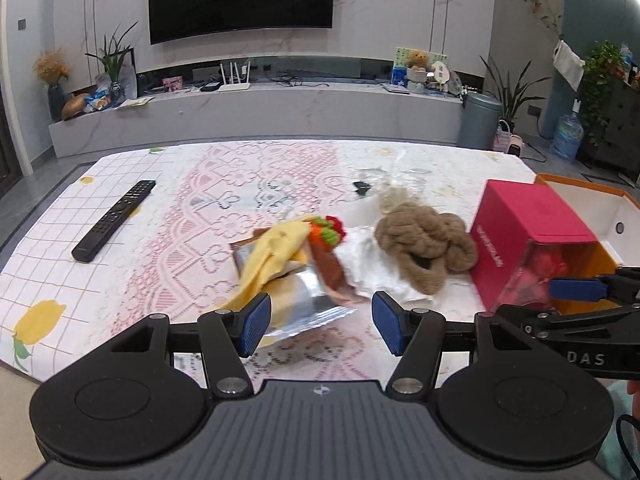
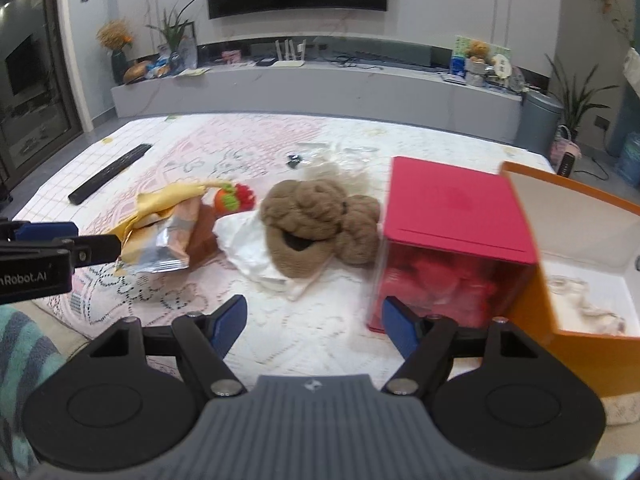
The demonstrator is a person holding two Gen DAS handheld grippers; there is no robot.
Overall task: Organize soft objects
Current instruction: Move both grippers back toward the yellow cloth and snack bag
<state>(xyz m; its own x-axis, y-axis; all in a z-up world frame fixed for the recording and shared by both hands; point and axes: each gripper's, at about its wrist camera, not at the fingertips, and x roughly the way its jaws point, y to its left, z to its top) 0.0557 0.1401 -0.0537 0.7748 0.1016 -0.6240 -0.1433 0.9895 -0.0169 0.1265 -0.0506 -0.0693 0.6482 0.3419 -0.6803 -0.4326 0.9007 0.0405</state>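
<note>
A brown fuzzy knitted piece (image 1: 426,246) (image 2: 316,224) lies mid-table on white wrapping (image 1: 376,276) (image 2: 256,252). A yellow cloth (image 1: 272,260) (image 2: 168,200) drapes over a silver snack packet (image 1: 304,304) (image 2: 172,248), with a red, orange and green knitted toy (image 1: 328,232) (image 2: 234,198) behind. My left gripper (image 1: 320,326) is open and empty just before the packet. My right gripper (image 2: 314,326) is open and empty, between the brown piece and a pink box (image 2: 452,240) (image 1: 528,236).
An orange-walled open box (image 2: 576,344) (image 1: 580,256) stands at the right with something pale inside. A black remote (image 1: 116,220) (image 2: 108,180) lies at the left. Clear plastic wrap (image 1: 392,184) (image 2: 340,156) lies at the back. The table's near edge is just below both grippers.
</note>
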